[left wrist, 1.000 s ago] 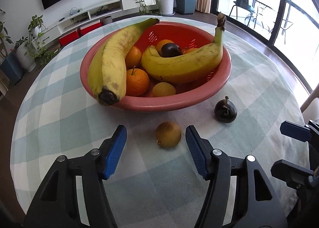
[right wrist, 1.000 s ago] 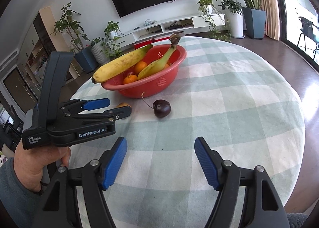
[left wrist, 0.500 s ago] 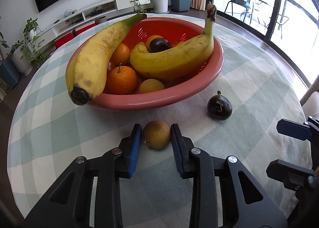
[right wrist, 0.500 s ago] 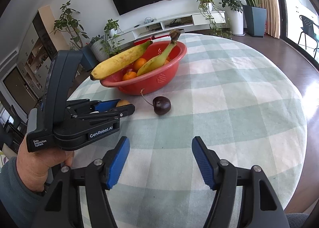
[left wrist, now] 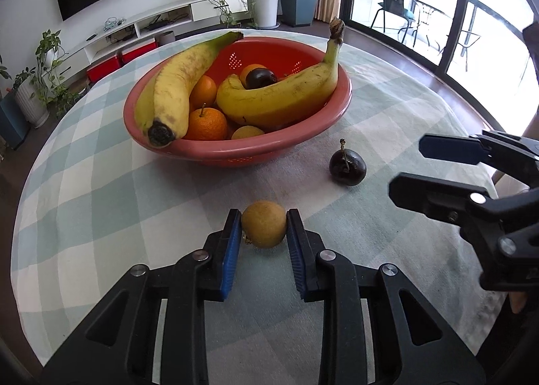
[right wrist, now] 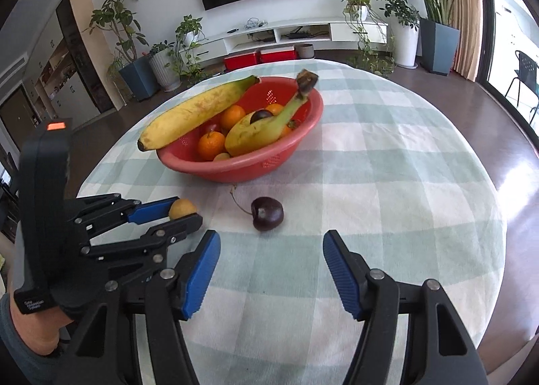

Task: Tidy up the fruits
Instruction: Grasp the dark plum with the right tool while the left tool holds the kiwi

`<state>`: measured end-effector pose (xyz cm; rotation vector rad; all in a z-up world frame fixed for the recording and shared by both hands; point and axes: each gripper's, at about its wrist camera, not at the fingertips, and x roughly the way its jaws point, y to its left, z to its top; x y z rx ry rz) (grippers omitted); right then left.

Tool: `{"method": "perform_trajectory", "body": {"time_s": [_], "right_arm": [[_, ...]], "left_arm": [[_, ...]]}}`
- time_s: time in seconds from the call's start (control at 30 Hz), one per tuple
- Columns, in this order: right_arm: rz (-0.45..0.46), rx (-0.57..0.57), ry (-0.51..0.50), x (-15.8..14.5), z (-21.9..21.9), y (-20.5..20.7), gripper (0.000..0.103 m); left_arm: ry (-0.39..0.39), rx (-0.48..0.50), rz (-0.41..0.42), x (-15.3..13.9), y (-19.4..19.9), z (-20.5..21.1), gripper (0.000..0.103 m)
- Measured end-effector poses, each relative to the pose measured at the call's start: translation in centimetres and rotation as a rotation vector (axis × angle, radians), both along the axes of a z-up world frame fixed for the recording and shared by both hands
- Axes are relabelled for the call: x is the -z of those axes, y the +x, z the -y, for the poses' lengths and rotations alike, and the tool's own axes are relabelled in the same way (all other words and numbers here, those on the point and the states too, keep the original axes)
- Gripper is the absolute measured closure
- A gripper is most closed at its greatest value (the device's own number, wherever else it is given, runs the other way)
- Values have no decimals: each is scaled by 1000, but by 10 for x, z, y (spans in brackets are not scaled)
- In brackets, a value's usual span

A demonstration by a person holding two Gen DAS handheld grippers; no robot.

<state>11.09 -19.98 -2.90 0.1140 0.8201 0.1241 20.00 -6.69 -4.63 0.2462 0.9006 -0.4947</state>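
A small yellow-brown fruit (left wrist: 263,228) sits low over the checked tablecloth (left wrist: 101,199), and my left gripper (left wrist: 263,230) is shut on it, a blue pad pressing each side. The right wrist view shows the same gripper (right wrist: 183,211) and fruit (right wrist: 182,208) from the side. A dark cherry (left wrist: 347,169) with a stem lies on the cloth to the right. My right gripper (right wrist: 269,270) stands open just short of the cherry (right wrist: 267,214), with nothing between its fingers. Behind both is a red bowl (left wrist: 235,152) with two bananas (left wrist: 175,92), oranges and a dark fruit.
The round table's edge curves close on the right (right wrist: 498,216). A hand and sleeve (right wrist: 30,327) hold the left gripper. My right gripper (left wrist: 407,166) reaches in from the right of the left wrist view. Beyond the table are a TV wall, potted plants and windows.
My left gripper's jaws closed from wide open onto the yellow-brown fruit. My right gripper moved in towards the cherry, which now lies centred ahead of its fingers.
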Motion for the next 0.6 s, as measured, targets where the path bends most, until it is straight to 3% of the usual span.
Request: {"method": "perform_trajectory", "body": {"time_s": [0.2, 0.6], "right_arm": [[-12, -26, -58, 7, -11, 26, 37], [-93, -37, -121, 33, -14, 42, 56]], "left_arm": [[-61, -22, -3, -9, -13, -21, 78], [-119, -57, -39, 0, -21, -44, 78]]}}
